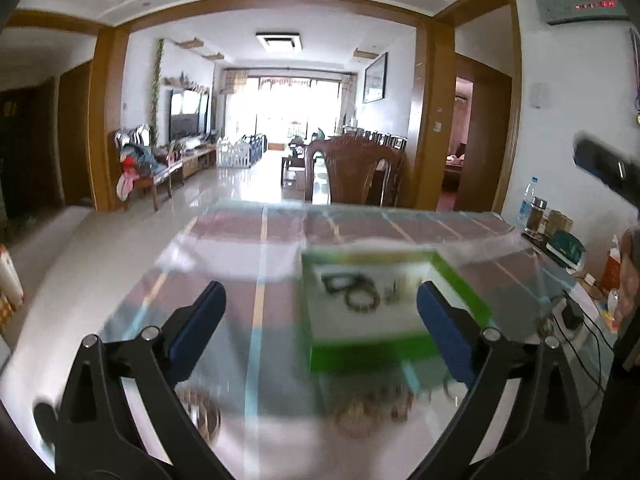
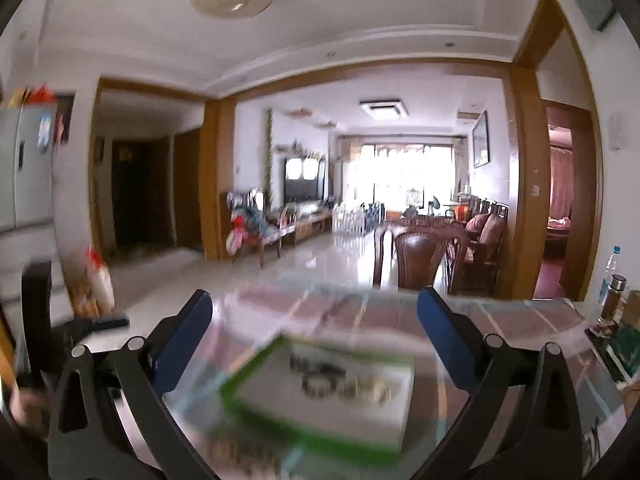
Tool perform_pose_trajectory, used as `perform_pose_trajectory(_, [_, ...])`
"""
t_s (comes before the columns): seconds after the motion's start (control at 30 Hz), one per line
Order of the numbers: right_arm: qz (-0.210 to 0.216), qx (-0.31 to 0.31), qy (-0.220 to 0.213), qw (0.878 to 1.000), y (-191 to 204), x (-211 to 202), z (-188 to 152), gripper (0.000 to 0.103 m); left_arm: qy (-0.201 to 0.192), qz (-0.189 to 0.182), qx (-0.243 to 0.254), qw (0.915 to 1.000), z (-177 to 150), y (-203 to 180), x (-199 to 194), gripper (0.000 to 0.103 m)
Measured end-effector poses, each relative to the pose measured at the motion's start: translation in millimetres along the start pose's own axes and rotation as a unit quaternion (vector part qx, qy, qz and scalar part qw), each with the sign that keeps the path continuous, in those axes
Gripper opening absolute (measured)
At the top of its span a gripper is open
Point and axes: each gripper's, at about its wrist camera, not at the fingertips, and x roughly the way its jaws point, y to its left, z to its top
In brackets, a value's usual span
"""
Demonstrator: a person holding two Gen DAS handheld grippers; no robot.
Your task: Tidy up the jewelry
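A green-rimmed box (image 1: pixel 320 350) with a white inside stands on the glass-topped table (image 1: pixel 248 240). It holds dark bracelets (image 1: pixel 362 300) and small pieces. The box also shows in the right wrist view (image 2: pixel 256 404), with a beaded bracelet (image 2: pixel 320 384) inside. More jewelry (image 1: pixel 372 412) lies blurred on the table in front of the box. My left gripper (image 1: pixel 320 312) is open and empty above the table, the box between its fingers. My right gripper (image 2: pixel 314 316) is open and empty above the box. Both views are blurred.
A wooden chair (image 1: pixel 352 172) stands at the table's far end. Bottles and jars (image 1: pixel 536 212) stand at the table's right edge, with cables and a small black device (image 1: pixel 570 314) near them. The right gripper's tip (image 1: pixel 600 164) shows at the right of the left view.
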Motion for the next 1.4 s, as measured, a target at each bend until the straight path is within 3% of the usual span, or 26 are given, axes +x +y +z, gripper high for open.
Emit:
perform_pose_trajectory(0.13, [-0.027, 0.002, 0.078, 0.997, 10.3, -22.9, -79.6, 0.1, 0.039, 0.006, -0.03, 0.9988, -48.9, 7.7, -13.9, 0.095])
perform_pose_trajectory(0.23, [-0.031, 0.049, 0.127, 0.99, 10.2, -34.5, -128.3, 0.1, 0.069, 0.001, -0.041, 0.9967, -85.2, 4.5, -22.5, 0.095])
perform_pose_trajectory(0.43, [-0.056, 0.064, 0.186, 0.979, 25.3, -64.8, -187.4, 0.1, 0.098, -0.003, -0.042, 0.9943, -126.3, -10.7, -28.5, 0.095])
perform_pose_trajectory(0.83, [-0.057, 0.067, 0.189, 0.978, 21.2, -65.1, -189.5, 0.1, 0.112, -0.016, -0.019, 0.9934, -132.8, -32.8, -29.0, 0.095])
perform_pose_trajectory(1.0, [-0.008, 0.028, 0.216, 0.976, 28.9, -27.4, -176.5, 0.099, 0.114, -0.015, -0.026, 0.993, -132.8, -27.2, -25.6, 0.095])
perform_pose_trajectory(1.07, [0.027, 0.0, 0.244, 0.969, 37.0, 3.9, -173.0, 0.089, 0.116, -0.014, -0.029, 0.9928, -133.7, -24.8, -24.1, 0.095])
perform_pose_trajectory(1.23, [0.086, -0.03, 0.315, 0.945, 55.4, 73.4, -179.5, 0.054, 0.119, -0.004, -0.039, 0.9921, -137.0, -11.9, -23.8, 0.095])
perform_pose_trajectory(1.4, [0.116, -0.059, 0.351, 0.927, 77.9, 109.4, -187.5, 0.035, 0.124, 0.009, -0.055, 0.9907, -140.0, 5.3, -22.3, 0.095])
